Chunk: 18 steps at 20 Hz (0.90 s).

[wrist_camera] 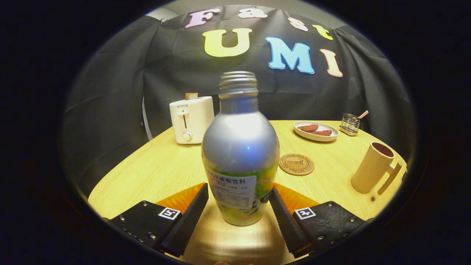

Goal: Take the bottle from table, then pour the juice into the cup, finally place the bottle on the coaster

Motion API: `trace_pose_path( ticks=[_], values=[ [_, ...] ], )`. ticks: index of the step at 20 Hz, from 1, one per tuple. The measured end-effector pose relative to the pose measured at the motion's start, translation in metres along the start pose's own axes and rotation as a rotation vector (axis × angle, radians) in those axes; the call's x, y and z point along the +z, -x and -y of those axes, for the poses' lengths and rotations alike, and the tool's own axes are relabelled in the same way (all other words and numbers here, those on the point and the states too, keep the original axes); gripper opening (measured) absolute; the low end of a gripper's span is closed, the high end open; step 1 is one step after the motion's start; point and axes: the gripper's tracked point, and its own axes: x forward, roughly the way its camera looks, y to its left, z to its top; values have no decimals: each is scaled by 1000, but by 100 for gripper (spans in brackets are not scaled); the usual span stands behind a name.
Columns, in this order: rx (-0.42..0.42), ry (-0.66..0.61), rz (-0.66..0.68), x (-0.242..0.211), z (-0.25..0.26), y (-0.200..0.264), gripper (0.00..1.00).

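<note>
Uncapped silver bottle (240, 147) with green label, upright, pinched between both fingers of the claw (239, 206)

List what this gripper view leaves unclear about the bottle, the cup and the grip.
- Bottle: opaque, so its juice level is hidden; the base is blurred.
- Cup: only a dark patch shows inside its rim; how full it is cannot be told.
- Gripper: fingers flank the bottle and look pressed on it; firmness cannot be judged.
- Toaster: partly behind the bottle.
</note>
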Motion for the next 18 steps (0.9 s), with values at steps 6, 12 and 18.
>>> trace_pose_path(
  ticks=[6, 12, 18],
  values=[
    [-9, -15, -21, -3, 4, -4, 84],
    [24, -50, -49, 1, 2, -1, 79],
    [60, -136, -23, 31, 7, 9, 76]
  ],
)
